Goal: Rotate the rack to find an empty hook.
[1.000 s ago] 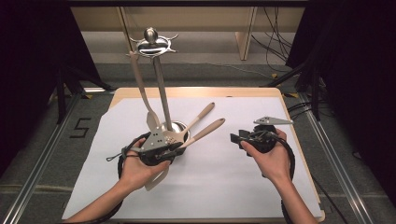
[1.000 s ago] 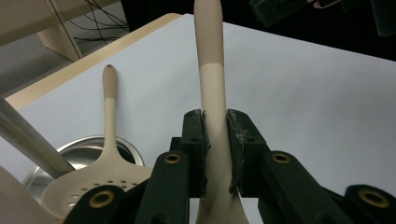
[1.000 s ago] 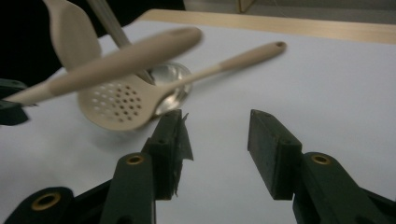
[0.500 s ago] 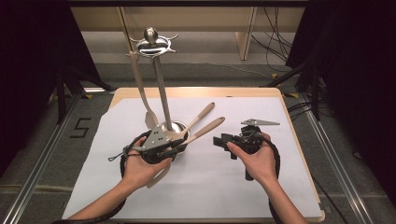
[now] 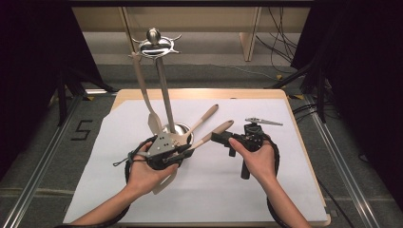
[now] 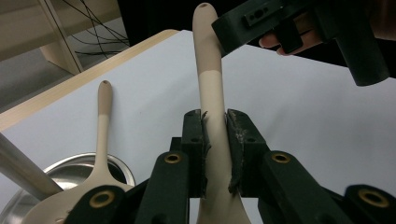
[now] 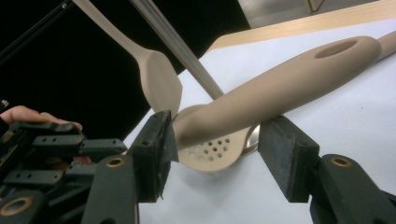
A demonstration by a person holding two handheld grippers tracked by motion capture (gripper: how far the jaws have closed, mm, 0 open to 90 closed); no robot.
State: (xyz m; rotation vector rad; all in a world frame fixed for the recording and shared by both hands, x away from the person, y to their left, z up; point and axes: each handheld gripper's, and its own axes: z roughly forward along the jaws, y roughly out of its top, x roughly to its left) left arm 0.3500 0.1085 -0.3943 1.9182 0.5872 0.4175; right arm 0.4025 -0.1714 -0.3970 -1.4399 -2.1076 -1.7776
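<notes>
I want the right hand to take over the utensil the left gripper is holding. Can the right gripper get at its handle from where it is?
Probably yes. The right gripper, its jaws just opened, already straddles the handle without pressing it; the left gripper clamps lower down, leaving the handle's end free.

From my remote seat, the utensil stand [image 5: 159,66] reads as polished metal, its post and round base [image 6: 70,170] glossy and mirror-like. The beige utensil handle [image 6: 211,84] looks like smooth matt plastic or silicone, two-toned, paler toward its end; the second handle [image 6: 103,112] has the same soft, dull finish, and so does the hanging spatula [image 7: 156,77]. The perforated spoon head [image 7: 212,151] looks equally matt. My left gripper [image 6: 215,140] is dark matt plastic with brass-coloured fittings, its pads rough and scuffed. My right gripper [image 7: 215,154] matches it. The white sheet [image 5: 285,142] looks like smooth matt paper, over a pale wooden table [image 5: 199,93].
</notes>
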